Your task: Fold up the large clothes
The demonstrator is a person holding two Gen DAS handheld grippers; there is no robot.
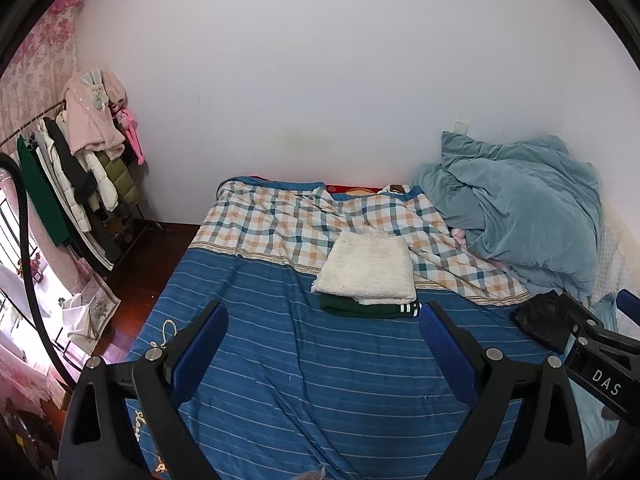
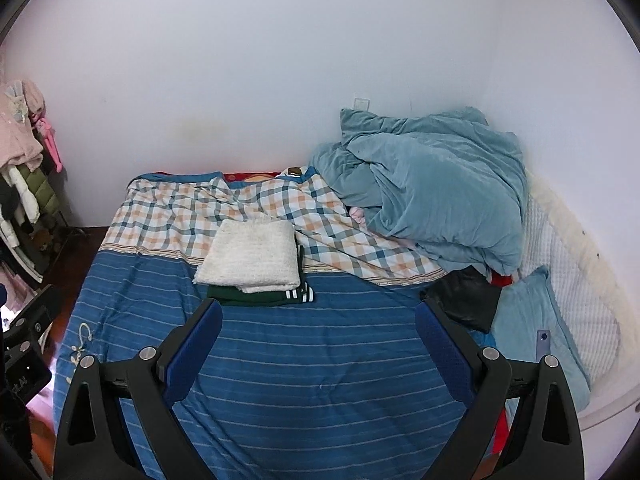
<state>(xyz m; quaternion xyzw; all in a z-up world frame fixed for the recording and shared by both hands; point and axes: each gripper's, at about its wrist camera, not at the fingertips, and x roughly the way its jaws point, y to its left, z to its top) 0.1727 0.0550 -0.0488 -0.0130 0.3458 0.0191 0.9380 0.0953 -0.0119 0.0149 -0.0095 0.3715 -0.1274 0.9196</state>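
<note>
A folded white fluffy garment (image 1: 366,268) (image 2: 250,256) lies on top of a folded dark green garment with white stripes (image 1: 372,309) (image 2: 260,296) in the middle of the bed. A crumpled black garment (image 1: 540,318) (image 2: 466,300) lies on the bed at the right, beside the quilt. My left gripper (image 1: 323,322) hovers open over the blue striped sheet, nearer than the stack, with nothing between its fingers. My right gripper (image 2: 318,320) is also open and empty, just short of the stack; its body (image 1: 600,354) shows at the right edge of the left wrist view.
The bed (image 1: 304,380) (image 2: 320,380) has a blue striped and checked cover. A heaped teal quilt (image 1: 520,216) (image 2: 432,184) and a light blue pillow (image 2: 532,332) fill its right side. A clothes rack with hanging coats (image 1: 76,176) (image 2: 20,168) stands at left on the dark wooden floor.
</note>
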